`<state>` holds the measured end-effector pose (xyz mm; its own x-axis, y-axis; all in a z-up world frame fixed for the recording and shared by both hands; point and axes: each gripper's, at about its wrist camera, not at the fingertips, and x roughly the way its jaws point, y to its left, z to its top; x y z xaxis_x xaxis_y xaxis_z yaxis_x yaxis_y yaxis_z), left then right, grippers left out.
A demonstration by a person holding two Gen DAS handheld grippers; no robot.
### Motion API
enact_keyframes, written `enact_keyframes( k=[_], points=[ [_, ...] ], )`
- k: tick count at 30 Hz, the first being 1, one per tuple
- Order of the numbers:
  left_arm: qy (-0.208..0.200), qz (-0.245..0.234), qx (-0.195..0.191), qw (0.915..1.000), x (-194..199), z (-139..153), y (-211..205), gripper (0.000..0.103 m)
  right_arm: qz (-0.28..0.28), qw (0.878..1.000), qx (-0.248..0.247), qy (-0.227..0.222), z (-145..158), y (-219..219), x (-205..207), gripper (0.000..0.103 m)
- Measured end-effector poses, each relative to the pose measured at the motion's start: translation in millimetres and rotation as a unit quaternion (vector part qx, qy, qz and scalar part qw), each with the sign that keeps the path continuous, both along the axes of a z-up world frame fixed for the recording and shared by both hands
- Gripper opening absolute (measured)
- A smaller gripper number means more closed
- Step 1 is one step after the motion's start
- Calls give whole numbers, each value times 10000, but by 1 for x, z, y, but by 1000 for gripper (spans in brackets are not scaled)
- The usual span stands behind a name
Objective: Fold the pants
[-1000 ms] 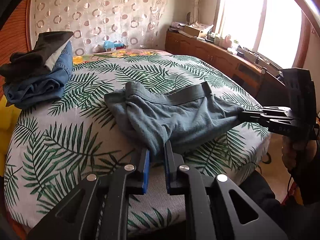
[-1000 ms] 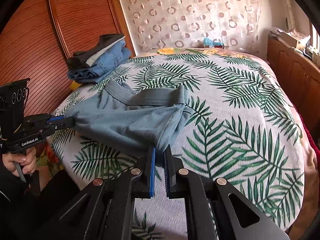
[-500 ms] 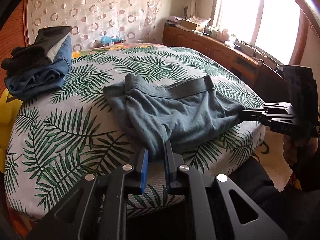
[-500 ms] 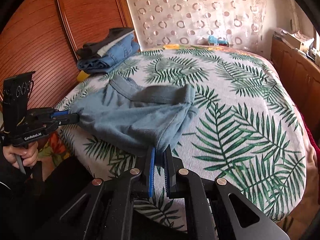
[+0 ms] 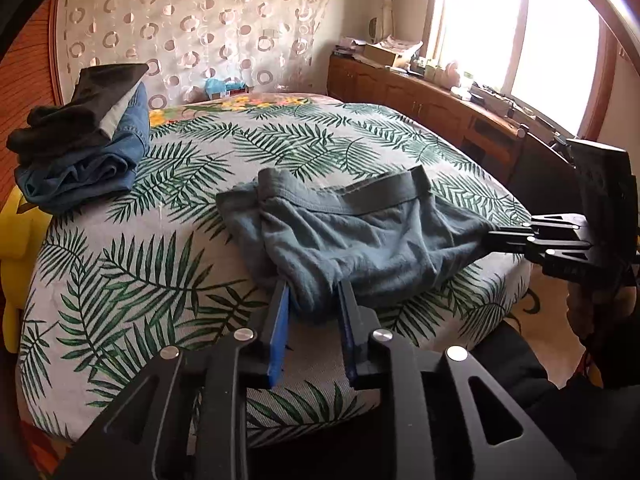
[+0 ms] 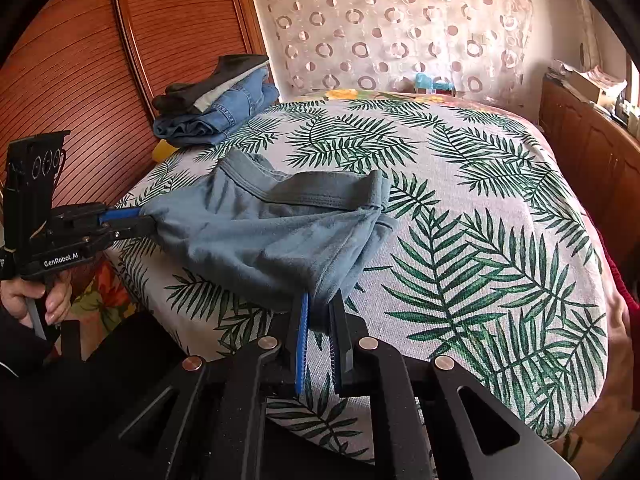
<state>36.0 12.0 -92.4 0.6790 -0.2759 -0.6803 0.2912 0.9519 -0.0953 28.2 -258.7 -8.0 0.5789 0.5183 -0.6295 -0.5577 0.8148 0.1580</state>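
a: where are the grey-blue shorts (image 5: 360, 240) lying?

b: they are lying on the leaf-print bed (image 5: 120, 272), stretching sideways between the two tongs, near its front edge.

a: are both tongs pinching?

b: the right gripper (image 6: 320, 312) is pinching one leg hem. the left gripper (image 5: 314, 300) is opening (cloth is hanging between its fingers). folded jeans (image 5: 80, 172) are sitting far back by the wooden wall.

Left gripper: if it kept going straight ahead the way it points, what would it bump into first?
The left gripper, jaws opening, already has the blue-grey shorts between them. Pushing on, it would probably bunch that cloth against the bed.
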Motion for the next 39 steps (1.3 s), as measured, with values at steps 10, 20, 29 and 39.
enact_keyframes(
  k=[10, 20, 29, 39],
  points=[
    [170, 161, 9, 9997, 23, -10, 8, 44, 21, 10000, -4, 17, -1, -1, 1, 8],
    [394, 376, 43, 9985, 35, -32, 11, 62, 6, 10000, -7, 3, 1, -3, 3, 9],
    [264, 563, 47, 9981, 32, -36, 15, 80, -7, 10000, -19, -86, 7, -6, -1, 9],
    [378, 590, 12, 9975, 37, -32, 16, 81, -173, 9993, -79, -336, 18, -10, 5, 20]
  ],
)
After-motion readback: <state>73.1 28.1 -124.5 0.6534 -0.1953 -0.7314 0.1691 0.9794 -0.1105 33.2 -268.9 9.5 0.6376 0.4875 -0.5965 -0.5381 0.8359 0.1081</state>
